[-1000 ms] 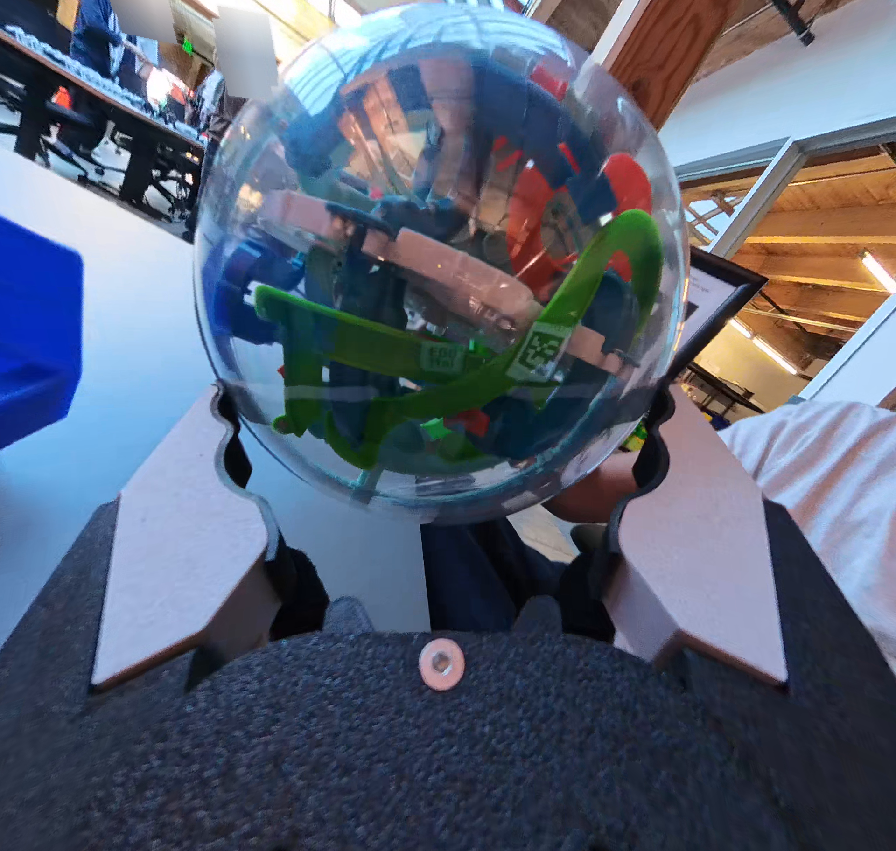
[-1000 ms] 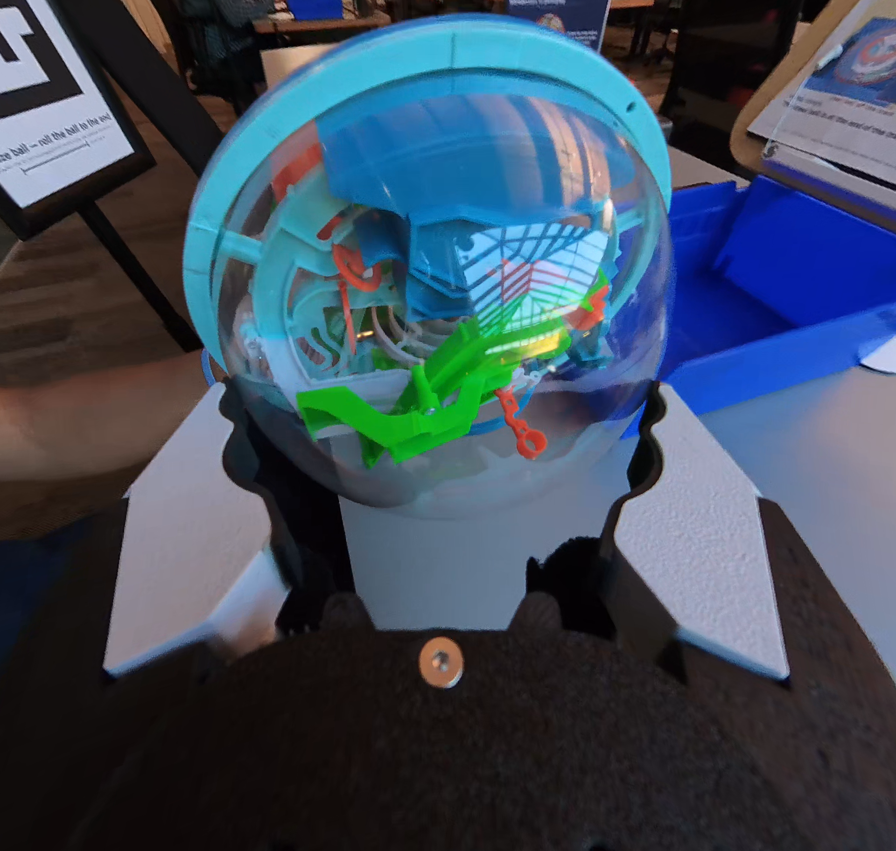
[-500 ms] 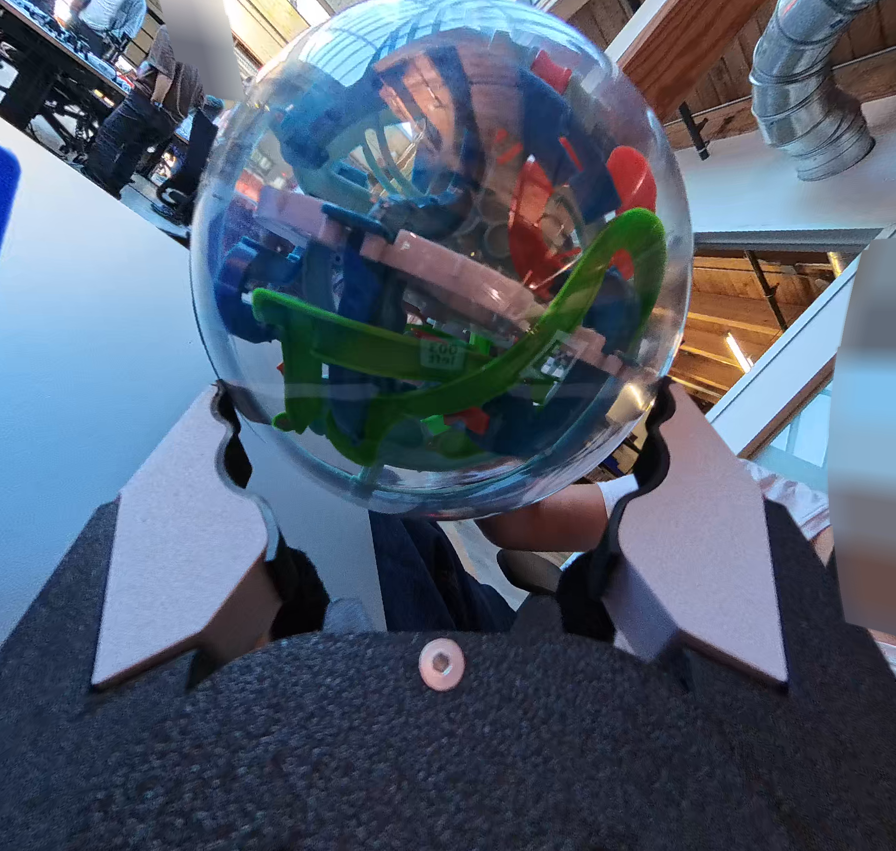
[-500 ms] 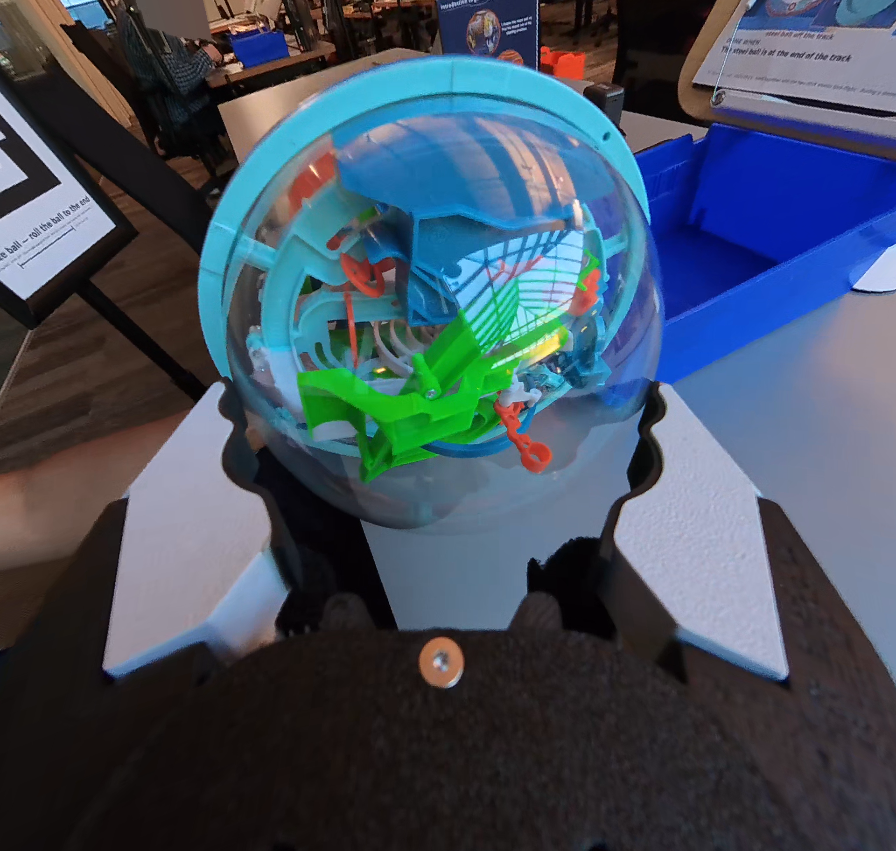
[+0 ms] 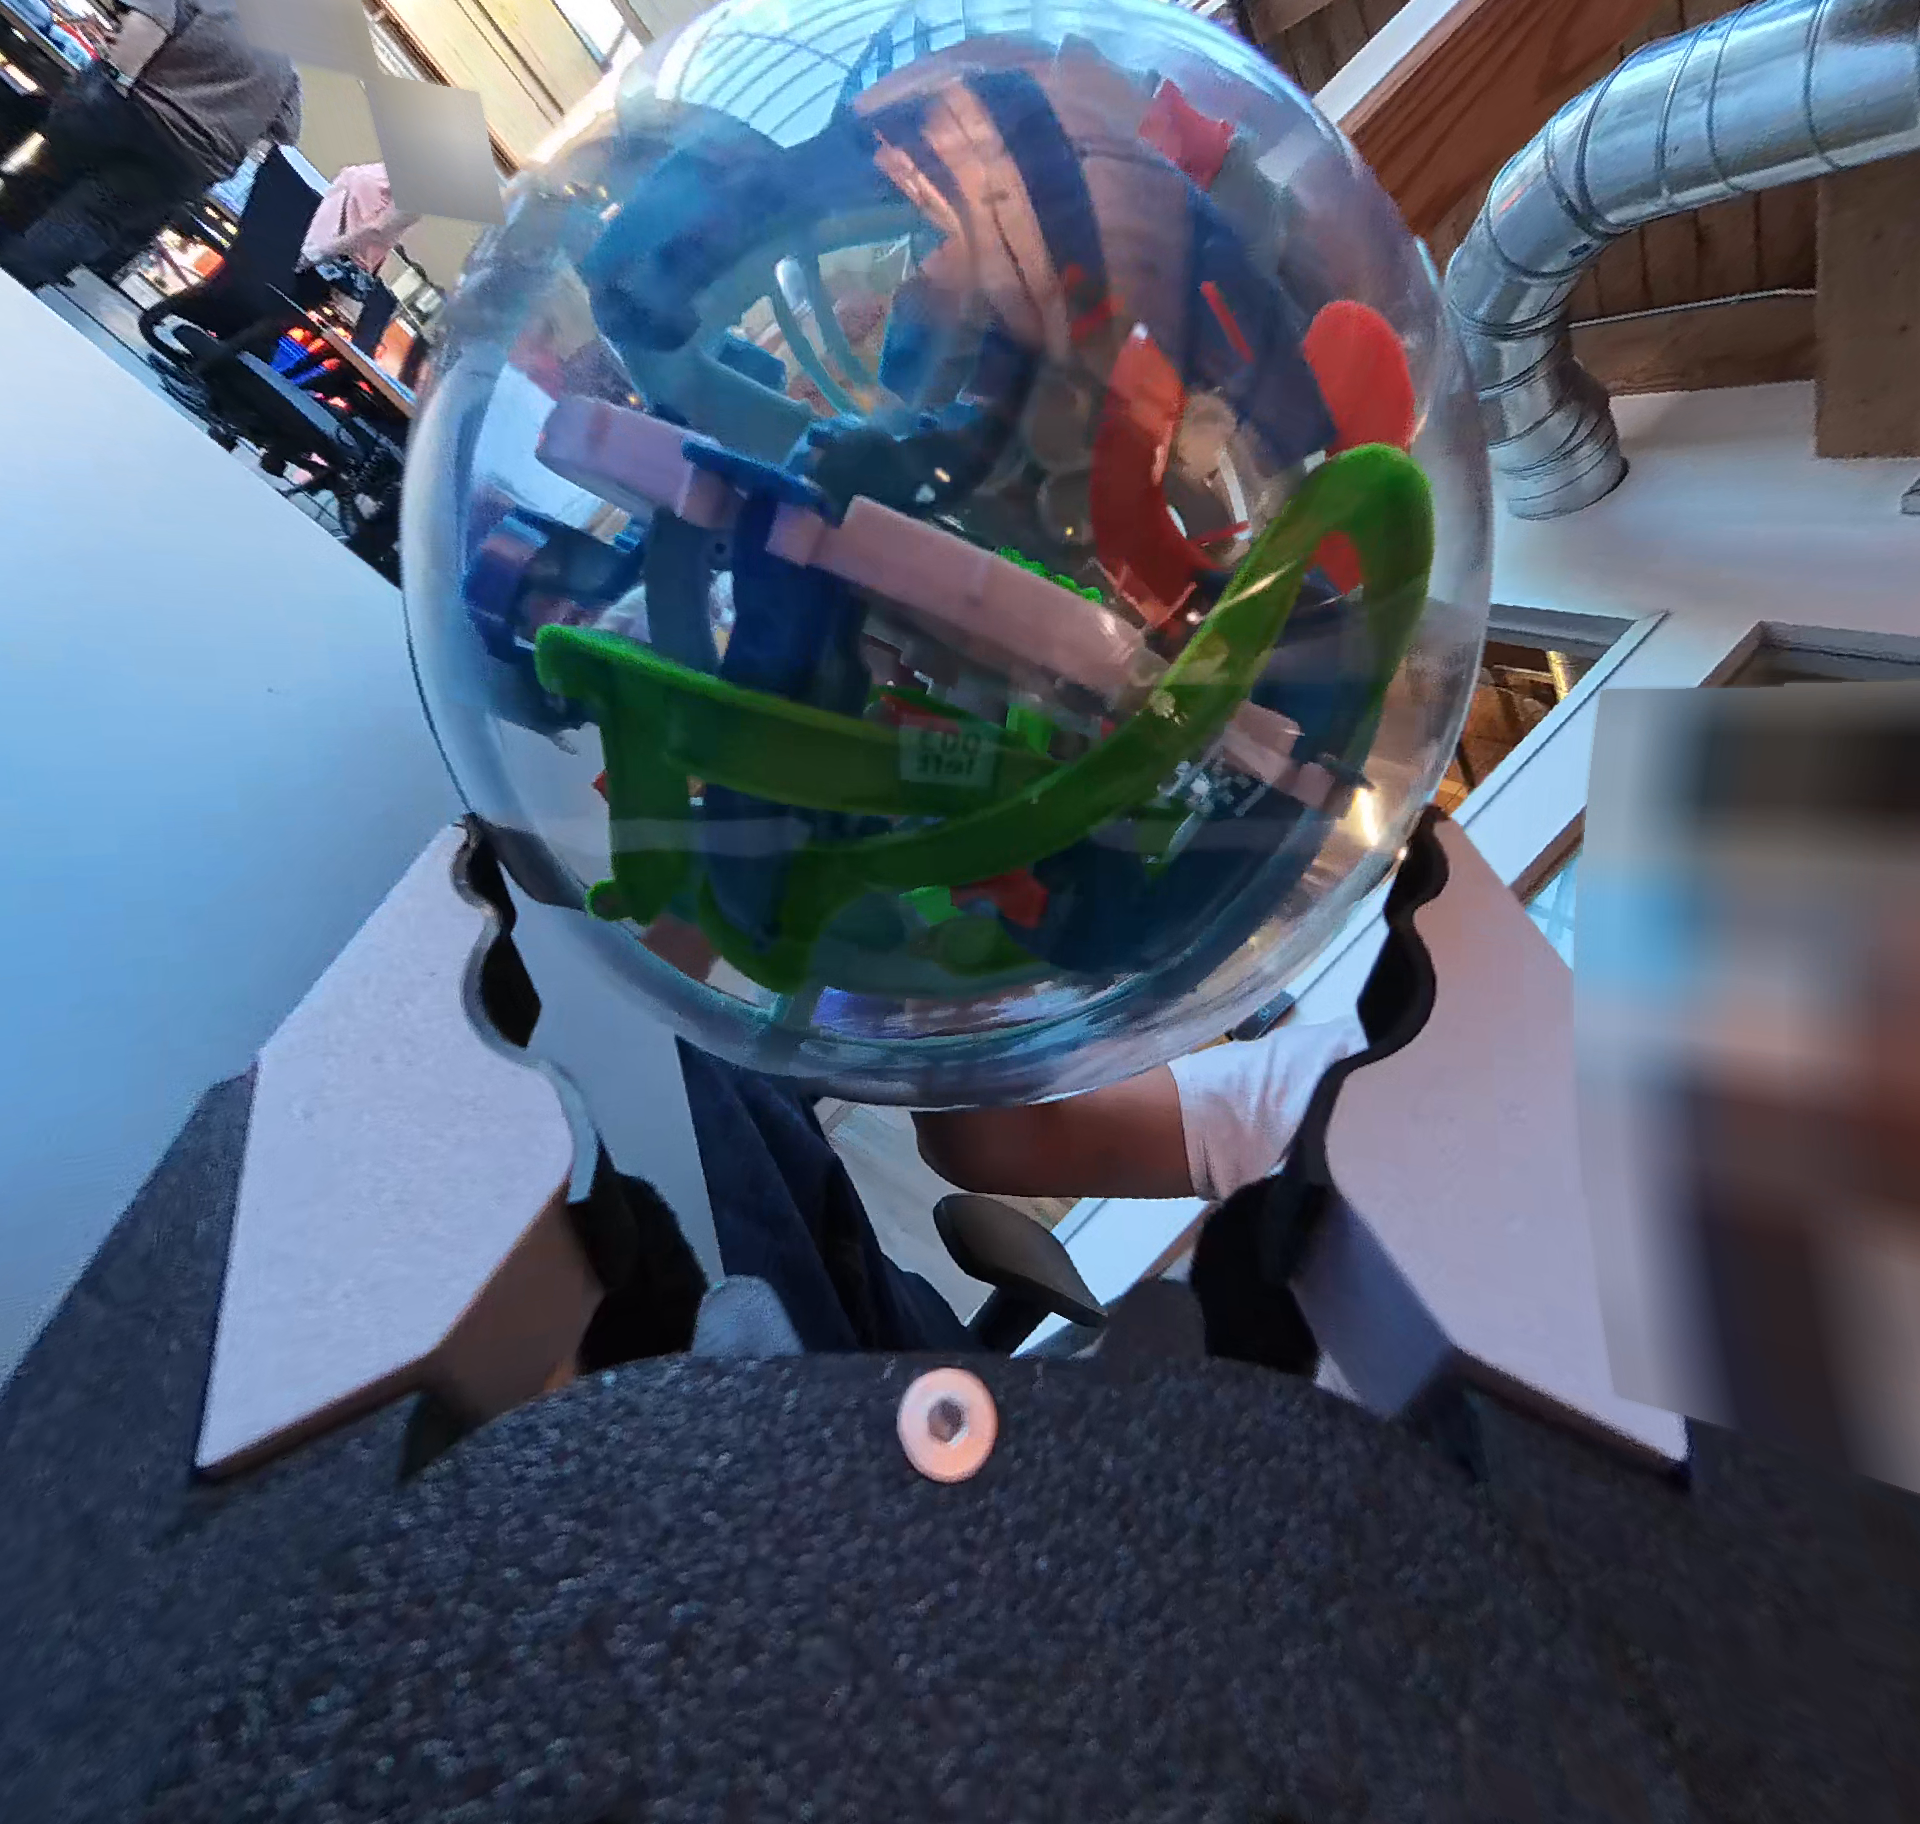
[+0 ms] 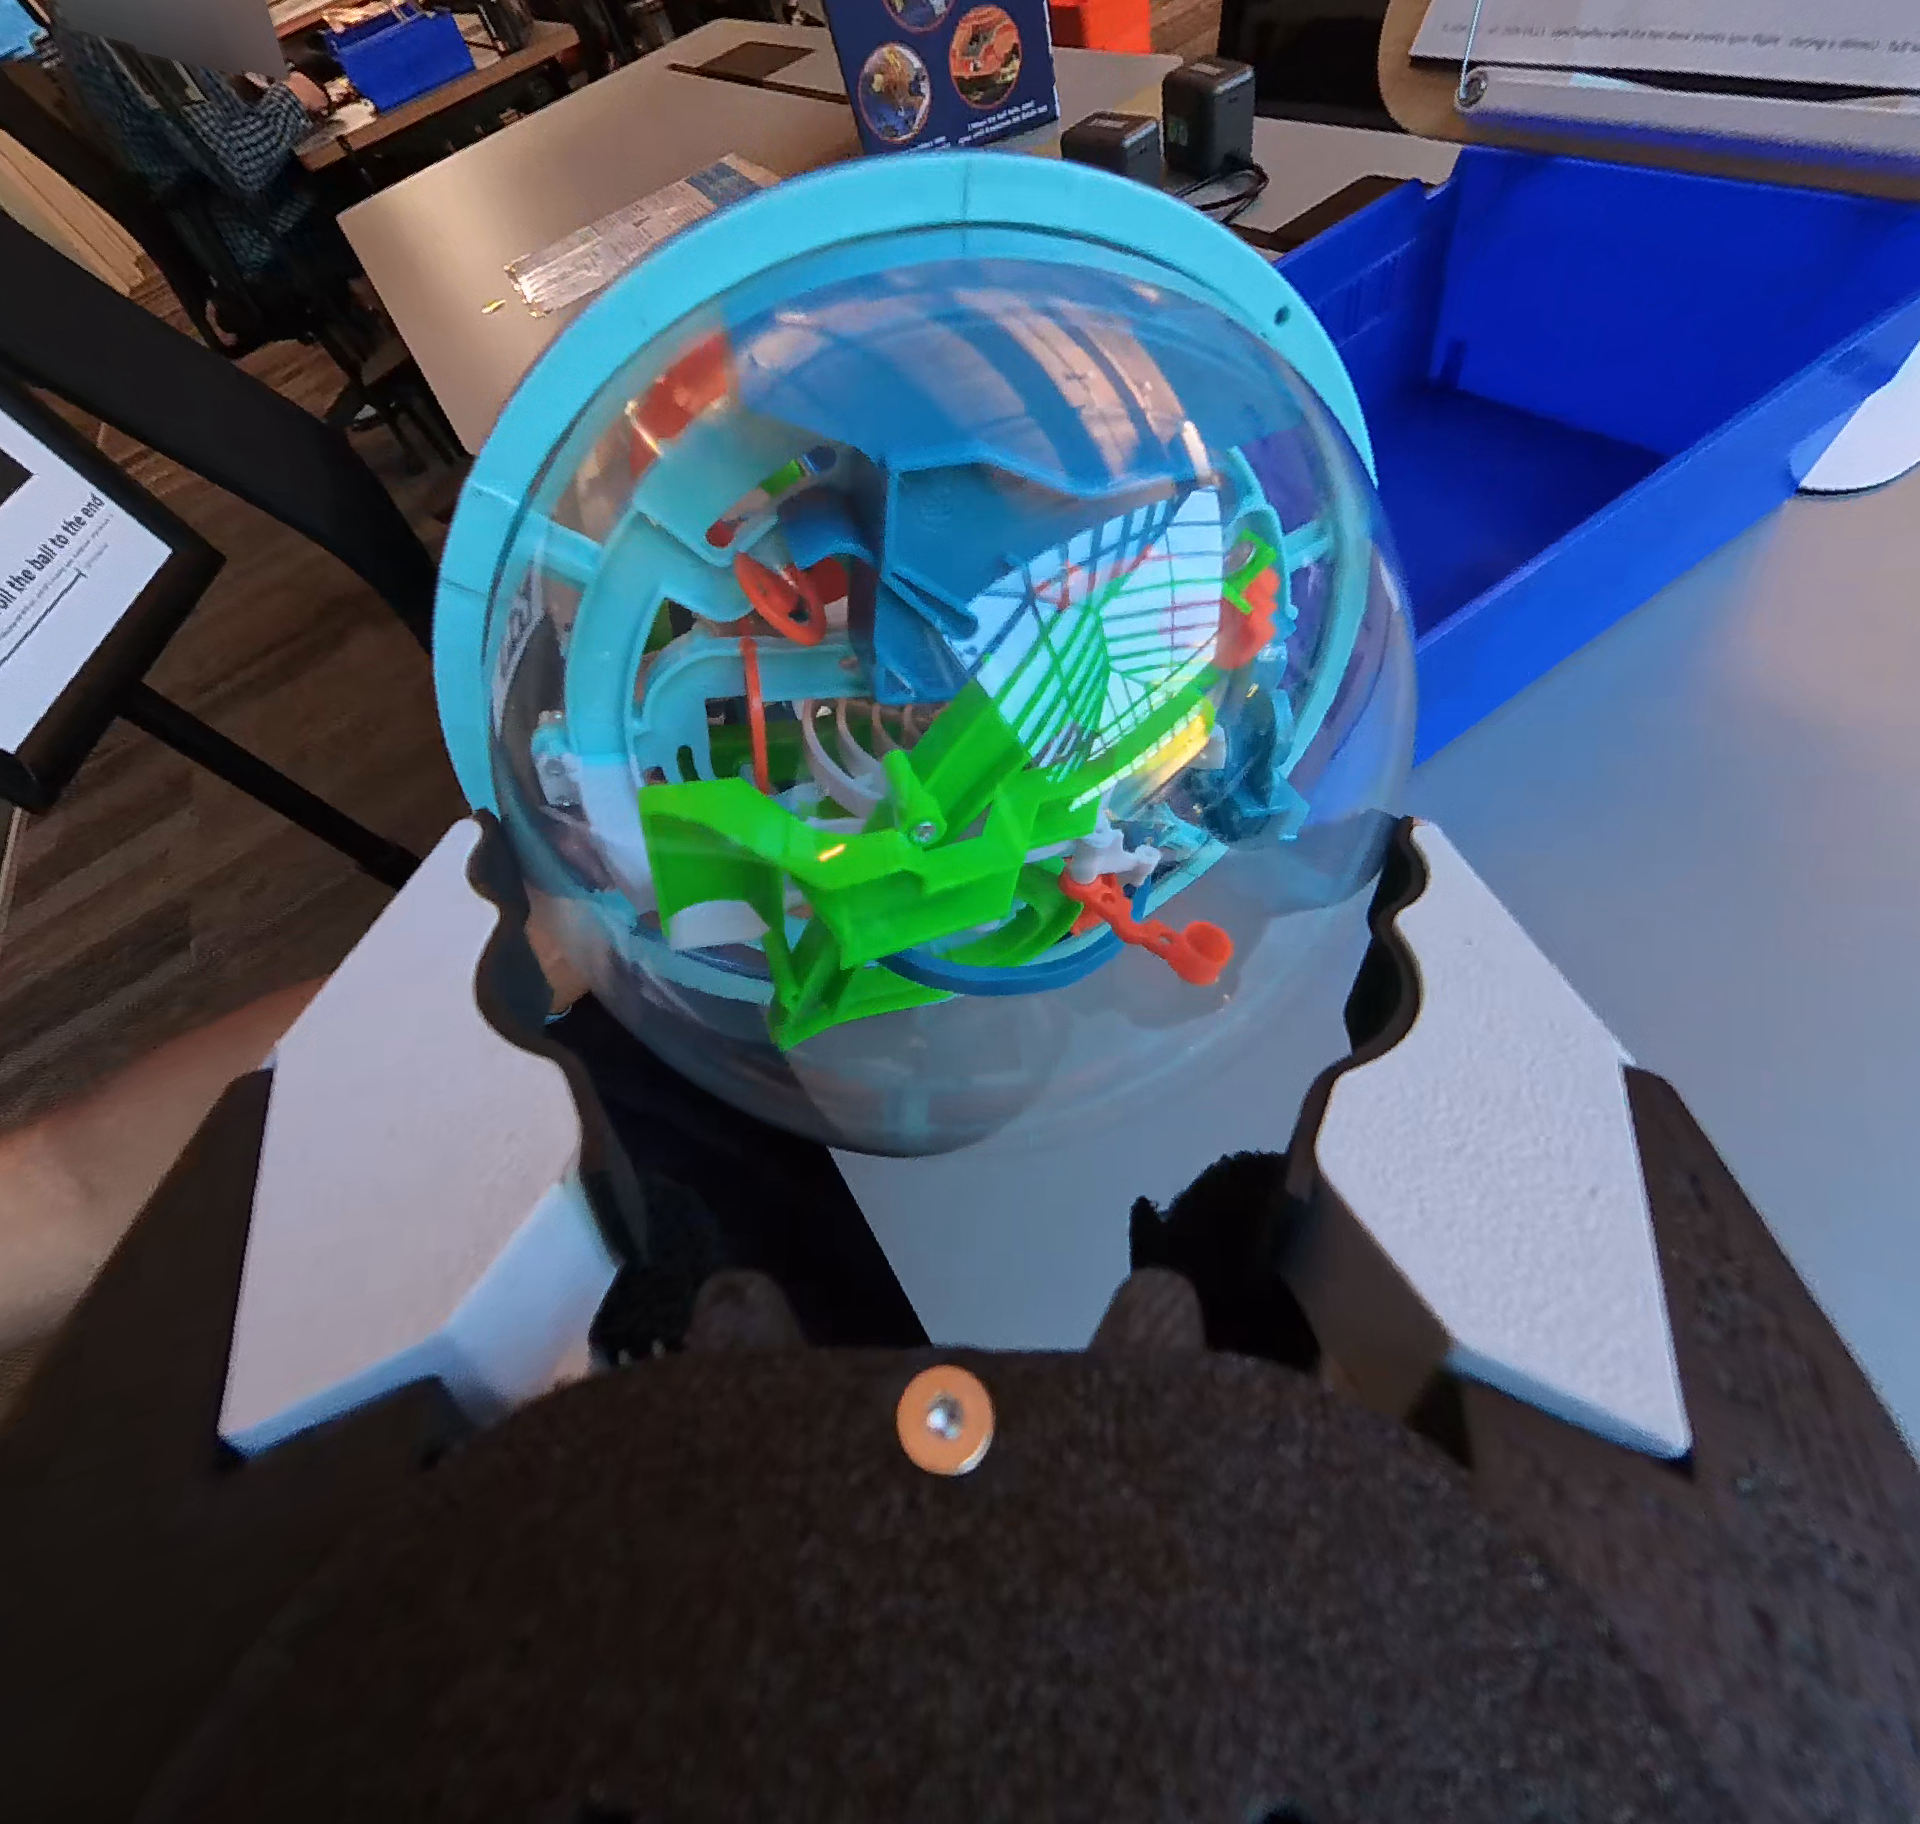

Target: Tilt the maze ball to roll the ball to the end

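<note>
Maze ball (image 5: pixel 940 548), clear sphere held off the counter (image 6: pixel 1683 839), clamped between both fingers of left hand-held gripper (image 5: pixel 945 844) and of right hand-held gripper (image 6: pixel 935 844), teal rim (image 6: pixel 997 200) at 12 o'clock in right wrist view, blue bin (image 6: pixel 1621 392) at 2 o'clock, small ball not discernible.

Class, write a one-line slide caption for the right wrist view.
Right gripper cradles the clear maze ball above a grey table, blue bin behind.

A blue bin (image 6: pixel 1621 444) sits on the grey table (image 6: pixel 1714 839), silver duct (image 5: pixel 1621 216) overhead.
</note>
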The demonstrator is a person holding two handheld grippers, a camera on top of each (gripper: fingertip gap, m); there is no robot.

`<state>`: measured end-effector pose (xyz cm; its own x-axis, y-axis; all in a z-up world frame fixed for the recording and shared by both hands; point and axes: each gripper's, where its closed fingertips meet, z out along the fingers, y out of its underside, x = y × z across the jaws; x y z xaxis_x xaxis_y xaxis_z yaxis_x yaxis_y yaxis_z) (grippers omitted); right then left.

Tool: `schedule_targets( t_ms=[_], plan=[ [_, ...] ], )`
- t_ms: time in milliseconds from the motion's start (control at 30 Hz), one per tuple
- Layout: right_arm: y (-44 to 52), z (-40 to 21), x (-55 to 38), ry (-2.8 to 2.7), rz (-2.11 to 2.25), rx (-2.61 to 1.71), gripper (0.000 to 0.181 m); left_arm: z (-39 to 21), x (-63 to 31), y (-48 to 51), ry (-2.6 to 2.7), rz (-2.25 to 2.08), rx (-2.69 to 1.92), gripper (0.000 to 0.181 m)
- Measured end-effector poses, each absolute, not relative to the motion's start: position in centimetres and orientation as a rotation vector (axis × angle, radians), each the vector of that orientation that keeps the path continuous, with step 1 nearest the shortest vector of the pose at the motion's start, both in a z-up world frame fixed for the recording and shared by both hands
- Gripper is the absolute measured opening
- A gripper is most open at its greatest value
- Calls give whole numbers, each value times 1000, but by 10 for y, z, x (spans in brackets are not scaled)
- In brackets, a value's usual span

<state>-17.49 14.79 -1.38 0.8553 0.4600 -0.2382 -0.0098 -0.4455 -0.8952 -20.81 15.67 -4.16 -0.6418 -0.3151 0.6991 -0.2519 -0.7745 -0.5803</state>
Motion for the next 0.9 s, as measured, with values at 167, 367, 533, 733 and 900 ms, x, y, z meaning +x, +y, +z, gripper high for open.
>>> schedule_targets(
  t_ms=[167, 367, 533, 733, 900],
  plan=[
    [147, -12, -176, -337, 551, -1971, 154, -40, -210, 156, 1045, -2616, -1302, 159],
    [144, 5, -182, -345, 519, -1941, 155, -33, -215, 144, 1100, -2678, -1225, 159],
    [128, 33, -200, -415, 406, -1866, 155, -16, -228, 126, 1198, -2691, -1031, 158],
    [113, 62, -230, -534, 219, -1792, 155, 8, -247, 115, 1204, -2679, -737, 158],
    [115, 69, -241, -562, 193, -1796, 155, 12, -255, 113, 1199, -2696, -672, 158]
  ],
)
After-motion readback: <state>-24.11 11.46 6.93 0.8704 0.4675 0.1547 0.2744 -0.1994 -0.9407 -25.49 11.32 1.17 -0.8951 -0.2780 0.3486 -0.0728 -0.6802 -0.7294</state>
